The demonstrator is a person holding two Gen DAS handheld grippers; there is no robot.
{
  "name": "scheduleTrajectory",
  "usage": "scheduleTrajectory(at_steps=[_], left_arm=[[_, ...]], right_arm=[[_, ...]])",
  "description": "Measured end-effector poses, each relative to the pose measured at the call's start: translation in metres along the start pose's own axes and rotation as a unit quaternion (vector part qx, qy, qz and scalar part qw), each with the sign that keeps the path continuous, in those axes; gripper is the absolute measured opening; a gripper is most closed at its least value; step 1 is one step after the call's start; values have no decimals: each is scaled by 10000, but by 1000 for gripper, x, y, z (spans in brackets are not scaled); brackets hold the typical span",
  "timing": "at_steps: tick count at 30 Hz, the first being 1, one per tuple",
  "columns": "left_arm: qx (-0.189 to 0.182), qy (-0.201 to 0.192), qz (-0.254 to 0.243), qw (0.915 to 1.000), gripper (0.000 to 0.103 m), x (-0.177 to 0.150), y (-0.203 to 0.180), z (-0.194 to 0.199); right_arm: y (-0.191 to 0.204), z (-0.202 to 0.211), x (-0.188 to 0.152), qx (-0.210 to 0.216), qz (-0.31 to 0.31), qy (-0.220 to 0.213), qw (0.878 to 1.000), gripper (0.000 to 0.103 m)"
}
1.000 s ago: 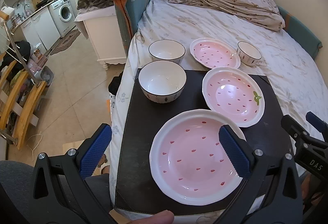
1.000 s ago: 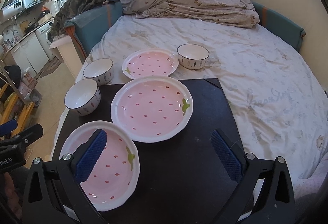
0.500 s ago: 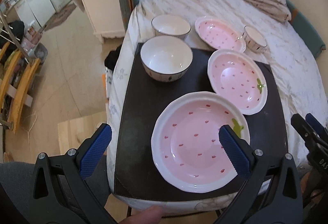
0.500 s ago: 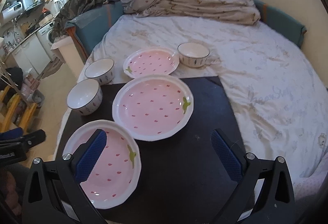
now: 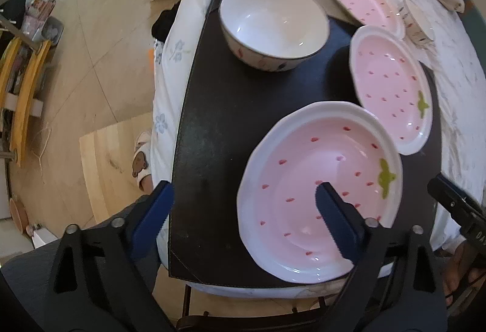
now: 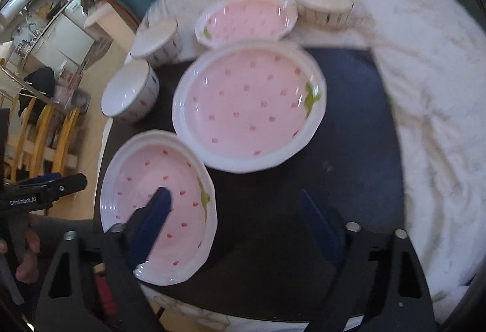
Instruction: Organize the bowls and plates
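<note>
black mat (image 5: 218, 119) under pink plates (image 5: 316, 180) and bowl (image 5: 273, 25) (both grippers (image 5: 243, 216) (image 6: 234, 216) agape)

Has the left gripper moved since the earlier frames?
Yes. The left gripper has come down and forward toward the nearest plate on the black mat; its right finger now overlaps the plate's centre, jaws open.

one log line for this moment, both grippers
left hand-held gripper: open, over near plate | right hand-held gripper: open, empty | stacking: not started
</note>
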State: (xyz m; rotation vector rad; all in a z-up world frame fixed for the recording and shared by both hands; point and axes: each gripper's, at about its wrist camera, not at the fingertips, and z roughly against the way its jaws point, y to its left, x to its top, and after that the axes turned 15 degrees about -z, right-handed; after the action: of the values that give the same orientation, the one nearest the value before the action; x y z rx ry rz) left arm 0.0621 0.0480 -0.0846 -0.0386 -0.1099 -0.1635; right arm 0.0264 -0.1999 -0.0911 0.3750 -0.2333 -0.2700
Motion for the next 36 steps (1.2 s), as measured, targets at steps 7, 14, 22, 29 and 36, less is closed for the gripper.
scheduleTrajectory(at_steps=[7,14,22,29,36], left_arm=[[-423,395,111,9983,56,0,2,-32],[-657,528,91,9964,47,0,-1,-45],[-641,520,209,9964,41,4,4,-57],[-653,712,166,9952,40,5,7,-69],[-548,663,203,9961,41,9,4,-64]], right_arm=[[-10,-44,-10,505,-498,1076,9917,39],[7,-58,-15,520,-222,1262,9904,30],[14,-78,-13,412,-138,1354,9898,30],[16,-88,-13,371,-159,1410,9892,30],[15,-86,-15,332,-152,1343,9903,30]])
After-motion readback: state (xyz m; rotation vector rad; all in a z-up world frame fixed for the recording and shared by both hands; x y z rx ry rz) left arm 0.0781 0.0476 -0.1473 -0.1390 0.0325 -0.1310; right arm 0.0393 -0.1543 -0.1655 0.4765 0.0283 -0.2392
